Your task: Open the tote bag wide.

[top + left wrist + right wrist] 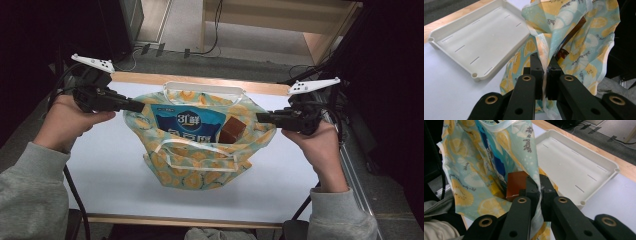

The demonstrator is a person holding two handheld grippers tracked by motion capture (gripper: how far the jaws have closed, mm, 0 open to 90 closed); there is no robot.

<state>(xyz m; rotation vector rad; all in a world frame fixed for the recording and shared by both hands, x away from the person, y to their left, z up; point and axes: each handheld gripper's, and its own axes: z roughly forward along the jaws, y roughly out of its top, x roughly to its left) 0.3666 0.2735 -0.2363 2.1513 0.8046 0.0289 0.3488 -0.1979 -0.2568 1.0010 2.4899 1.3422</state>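
Both pairs of jaws are pinched tight on thin cloth: your left gripper [141, 106] and right gripper [259, 117] each clamp a rim edge of the teal lemon-print fabric bag [200, 165] on the white table [115, 165]. Pull unevenly and the fabric may slip out, tipping the blue snack packet [187, 125] and brown box [231, 130] toward the cream plastic tray [474, 42].

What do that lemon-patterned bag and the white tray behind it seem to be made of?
Lemon-patterned bag: likely thin woven cloth or coated fabric; it folds softly and creases where the tongs pinch it, with a matte print. White tray: looks like moulded plastic, rigid, with rounded corners and a faint smooth sheen.
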